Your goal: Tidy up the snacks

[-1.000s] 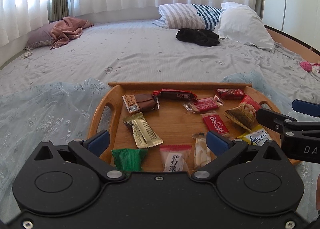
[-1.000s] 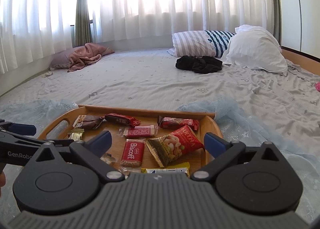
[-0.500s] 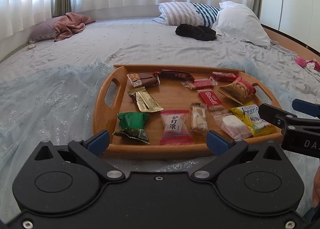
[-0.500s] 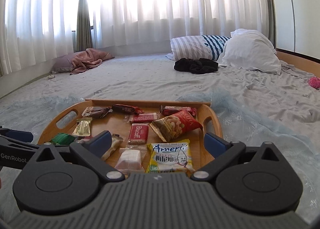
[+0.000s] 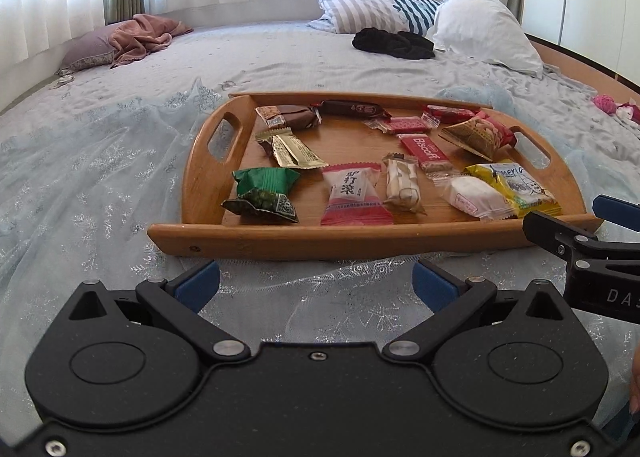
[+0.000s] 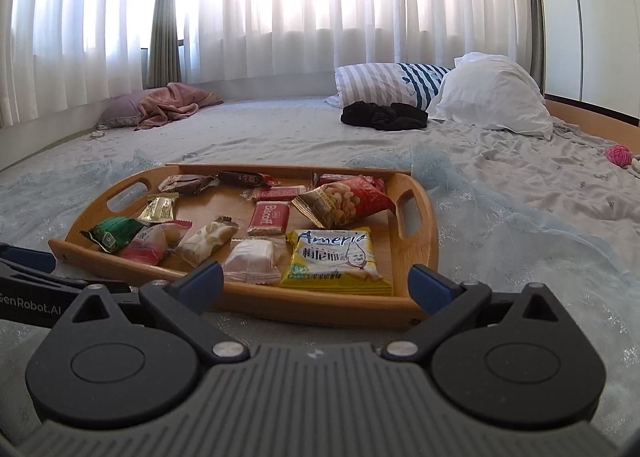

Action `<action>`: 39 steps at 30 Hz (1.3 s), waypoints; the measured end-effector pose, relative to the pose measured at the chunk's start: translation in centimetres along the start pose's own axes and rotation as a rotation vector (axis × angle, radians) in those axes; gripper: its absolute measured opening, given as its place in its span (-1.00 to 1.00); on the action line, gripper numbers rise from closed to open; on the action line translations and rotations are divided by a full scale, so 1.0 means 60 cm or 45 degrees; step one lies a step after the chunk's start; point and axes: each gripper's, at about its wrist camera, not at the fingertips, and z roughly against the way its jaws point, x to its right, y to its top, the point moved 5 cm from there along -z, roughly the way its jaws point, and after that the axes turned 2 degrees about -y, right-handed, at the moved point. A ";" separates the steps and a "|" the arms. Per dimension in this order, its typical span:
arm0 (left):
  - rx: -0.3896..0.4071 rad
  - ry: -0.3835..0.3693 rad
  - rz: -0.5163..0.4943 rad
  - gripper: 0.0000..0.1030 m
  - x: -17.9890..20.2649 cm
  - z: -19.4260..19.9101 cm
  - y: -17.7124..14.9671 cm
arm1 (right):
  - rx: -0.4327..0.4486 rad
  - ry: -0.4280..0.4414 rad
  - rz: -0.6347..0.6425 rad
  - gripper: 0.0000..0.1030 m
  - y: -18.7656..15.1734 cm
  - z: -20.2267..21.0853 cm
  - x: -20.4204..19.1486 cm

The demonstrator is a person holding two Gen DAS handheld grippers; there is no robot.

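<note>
- Tray [image 5: 256,243], wooden, on bed [image 5: 280,57]; snacks inside.
- Red pack [image 5: 425,150]: "Biscoff", tray centre.
- Yellow pack [image 6: 334,259]: "Americ…", tray's near right corner.
- Left gripper [image 5: 316,283]: spread, empty, before tray.
- Right gripper [image 6: 316,283]: spread, empty, at tray's near rim.

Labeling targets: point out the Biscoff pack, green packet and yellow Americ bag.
Biscoff pack [image 5: 426,149], left wrist view, on the logo.
green packet [image 5: 264,193], left wrist view, wrapper middle.
yellow Americ bag [image 6: 334,259], right wrist view, front panel centre.

Right tongs [image 5: 600,233] cut off at the left view's right edge, far finger barely showing. Left tongs [image 6: 36,273] likewise clipped at the right view's left edge. Small pink round thing [image 6: 619,155] on the bed: too tiny to identify.
</note>
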 end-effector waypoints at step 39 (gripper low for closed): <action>0.022 0.018 -0.001 1.00 -0.004 -0.035 -0.025 | -0.125 -0.025 0.056 1.00 -0.055 -0.025 -0.023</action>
